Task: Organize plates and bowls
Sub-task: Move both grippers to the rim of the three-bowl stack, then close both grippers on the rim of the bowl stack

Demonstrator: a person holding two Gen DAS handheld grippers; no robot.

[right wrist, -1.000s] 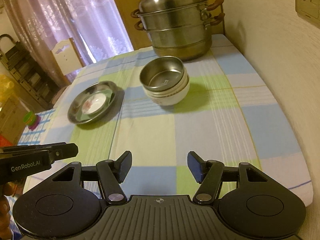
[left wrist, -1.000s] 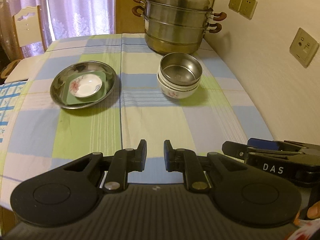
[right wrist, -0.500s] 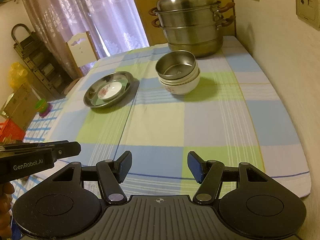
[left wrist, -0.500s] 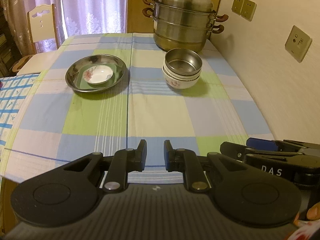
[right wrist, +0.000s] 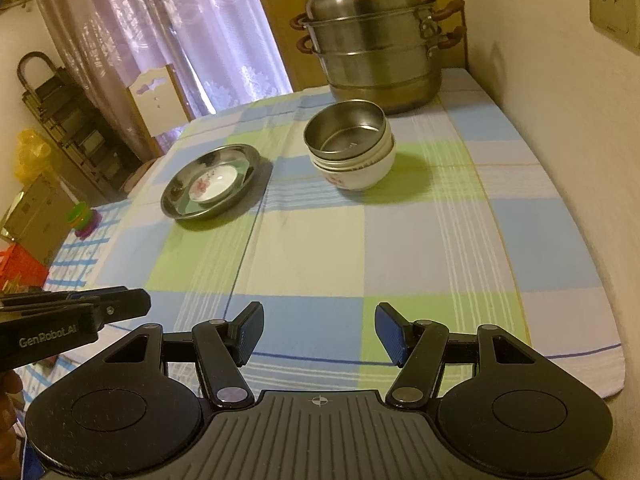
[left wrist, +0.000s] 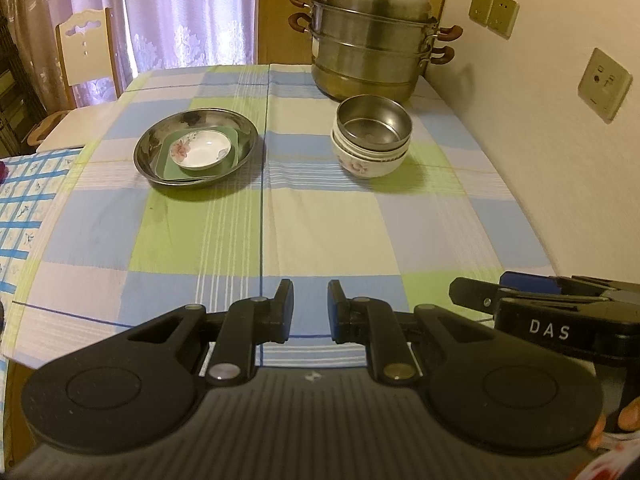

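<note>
A steel plate [left wrist: 146, 160] lies at the table's left middle, holding a green square dish [left wrist: 238, 148] with a small white flowered dish [left wrist: 200, 150] on top. To its right a steel bowl [left wrist: 374, 128] nests in stacked white flowered bowls [left wrist: 368, 166]. My left gripper [left wrist: 310, 294] hovers over the near table edge, its jaws a narrow gap apart with nothing between. My right gripper [right wrist: 320, 318] stands wide open and empty over the same edge. The right wrist view also shows the plate [right wrist: 176, 204] and the bowl stack [right wrist: 356, 174]. Both grippers are far from the dishes.
A tall steel steamer pot [left wrist: 370, 40] stands at the back by the wall [left wrist: 560, 160], which has sockets [left wrist: 604, 84]. A chair [left wrist: 86, 52] and curtains are behind the table. A blue checked cloth [left wrist: 24, 200] lies lower on the left.
Both views have drawn back from the dishes, and the table's near edge has come into sight. Neither gripper's jaws have changed, and the dishes have not moved.
</note>
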